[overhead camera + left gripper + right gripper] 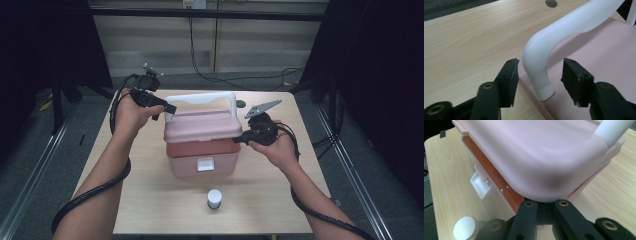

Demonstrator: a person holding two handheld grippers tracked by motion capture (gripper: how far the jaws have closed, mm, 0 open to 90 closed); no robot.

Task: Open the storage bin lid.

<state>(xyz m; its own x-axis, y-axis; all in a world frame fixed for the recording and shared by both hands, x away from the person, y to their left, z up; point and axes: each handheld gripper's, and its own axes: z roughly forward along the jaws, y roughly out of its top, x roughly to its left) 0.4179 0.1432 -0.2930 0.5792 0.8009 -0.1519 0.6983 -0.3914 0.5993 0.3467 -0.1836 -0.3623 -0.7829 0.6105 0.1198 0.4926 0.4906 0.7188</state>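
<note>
- A smooth pink plastic box (202, 145) with a rounded lid is being kept mid-table; its long axis is running across the table.
- Its curved white handle (541, 57) is being straddled, untouched, by the left gripper (540, 76), jaws spread.
- The lid's corner is being met by the right gripper (545, 206), jaws pressed together; the small white-capped bottle (214, 198) is being blurred.

Place: a lab-style recording bay.
Evidence: black curtains flank a lone wooden table (150, 205); cables (200, 70) trail behind it; metal floor rails (35, 170) run alongside.

Black tongs (167, 107), brass-ringed screw holes, ribbed black cables, bare forearms.
</note>
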